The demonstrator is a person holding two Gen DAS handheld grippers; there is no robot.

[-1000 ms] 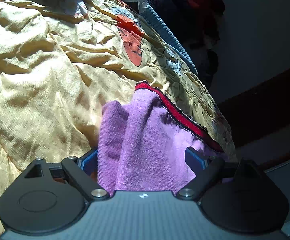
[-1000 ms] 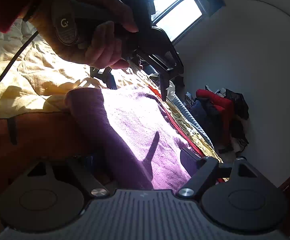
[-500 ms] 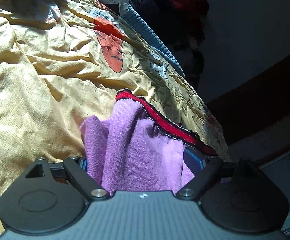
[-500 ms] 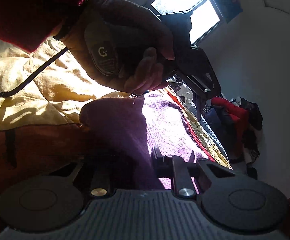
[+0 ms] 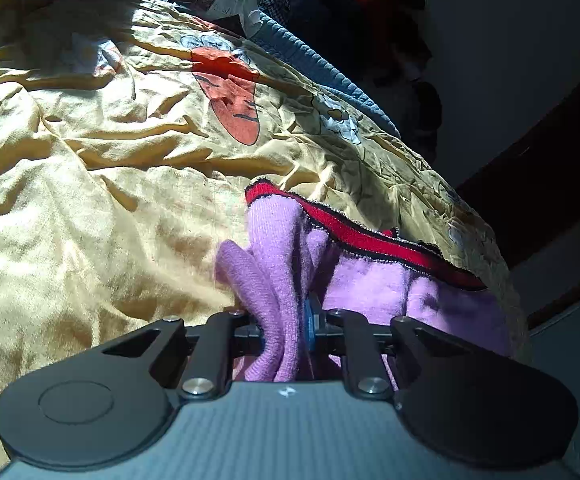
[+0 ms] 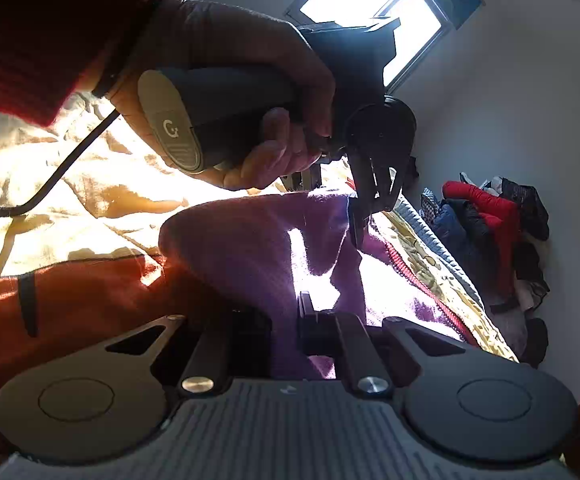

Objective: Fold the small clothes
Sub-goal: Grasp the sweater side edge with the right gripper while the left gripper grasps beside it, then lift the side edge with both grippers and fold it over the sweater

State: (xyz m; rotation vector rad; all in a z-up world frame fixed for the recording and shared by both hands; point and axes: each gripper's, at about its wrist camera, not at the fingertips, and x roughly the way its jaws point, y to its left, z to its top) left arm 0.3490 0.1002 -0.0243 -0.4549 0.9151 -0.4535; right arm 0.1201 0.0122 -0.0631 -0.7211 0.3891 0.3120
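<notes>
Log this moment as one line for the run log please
stage: grasp | left gripper: closing, purple knit garment bunched between pads | right gripper: shut on same garment | surface: yellow bedsheet | fold: not yet made

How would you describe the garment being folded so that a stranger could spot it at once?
Start from the wide, crumpled yellow bedspread with its cartoon prints. Near its right edge lies a small purple knitted garment, bunched up where it is pinched. Unlike the dark and red clothes heaped by the wall, it alone is purple, with a red band along one edge.
</notes>
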